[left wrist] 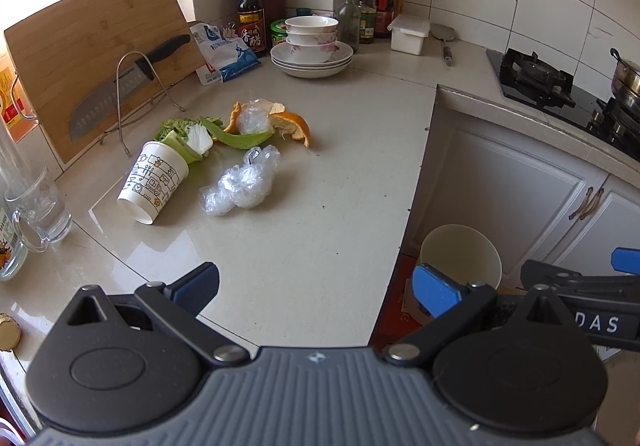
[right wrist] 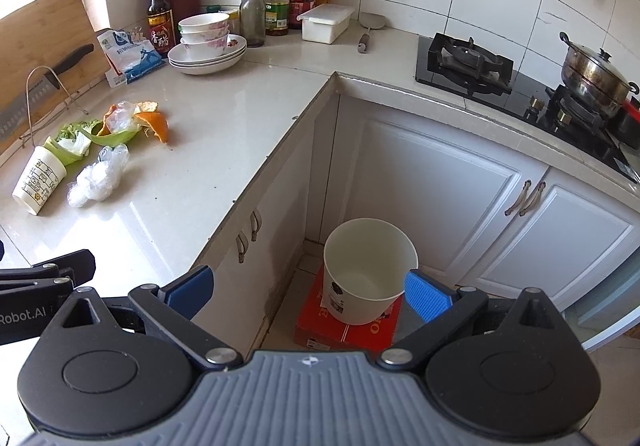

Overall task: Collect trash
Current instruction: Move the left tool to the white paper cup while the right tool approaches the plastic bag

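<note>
Two grippers are in view, and both have the jaws spread wide with nothing between them. The left gripper (left wrist: 316, 292) hangs over the front edge of the counter (left wrist: 304, 246) and touches nothing. The right gripper (right wrist: 308, 292) hangs above the floor, over the white bin (right wrist: 368, 274), which stands on a red box (right wrist: 348, 330) in the corner of the cabinets.

On the counter the trash lies in one group: a paper cup (left wrist: 154, 182) on its side, crumpled plastic wrap (left wrist: 242, 186) just beside it, green vegetable scraps (left wrist: 200, 134) touching the cup's bottom, and orange peel (left wrist: 294, 124) behind.

Only the right wrist view shows the bin whole, and it looks empty inside; in the left wrist view the bin is partly hidden behind the finger. The glass mug (left wrist: 38, 206) and the bottle cap (left wrist: 9, 332) appear only in the left wrist view.
</note>
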Tool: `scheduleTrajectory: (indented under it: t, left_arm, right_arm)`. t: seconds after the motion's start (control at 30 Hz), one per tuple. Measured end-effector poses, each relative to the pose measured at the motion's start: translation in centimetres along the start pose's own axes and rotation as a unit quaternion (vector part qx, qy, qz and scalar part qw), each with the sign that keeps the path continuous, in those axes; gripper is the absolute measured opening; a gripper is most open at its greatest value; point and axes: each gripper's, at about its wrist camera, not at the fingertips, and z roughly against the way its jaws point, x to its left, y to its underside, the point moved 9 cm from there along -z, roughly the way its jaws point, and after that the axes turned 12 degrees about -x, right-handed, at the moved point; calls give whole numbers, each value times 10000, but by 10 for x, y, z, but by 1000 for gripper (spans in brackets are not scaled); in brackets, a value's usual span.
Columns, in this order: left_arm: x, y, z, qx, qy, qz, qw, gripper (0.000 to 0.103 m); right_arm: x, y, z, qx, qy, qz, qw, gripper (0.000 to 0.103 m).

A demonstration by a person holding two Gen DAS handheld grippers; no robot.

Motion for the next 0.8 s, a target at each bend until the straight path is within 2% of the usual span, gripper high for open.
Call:
scheduleTrajectory:
  t: [0.2, 0.37, 0.6, 0.8]
  left_arm:
    - [6, -9, -10, -101, -194, 64, 9997, 102]
    - [12, -13, -23, -66, -446, 252, 9987, 102]
    - [13, -25, -39, -128, -1017, 409, 9939, 102]
    - [13, -39, -47, -235, -1592, 581, 9853, 102]
  right_arm:
    - [7, -17, -19, -191, -491, 332, 9981, 103]
    - [16, -35, -42, -384, -1284, 689, 9886, 103]
    - [30, -58, -81, -539, -2305, 1341, 9623, 103]
    - [43, -73, -115, -504, -3237, 1873, 9261, 103]
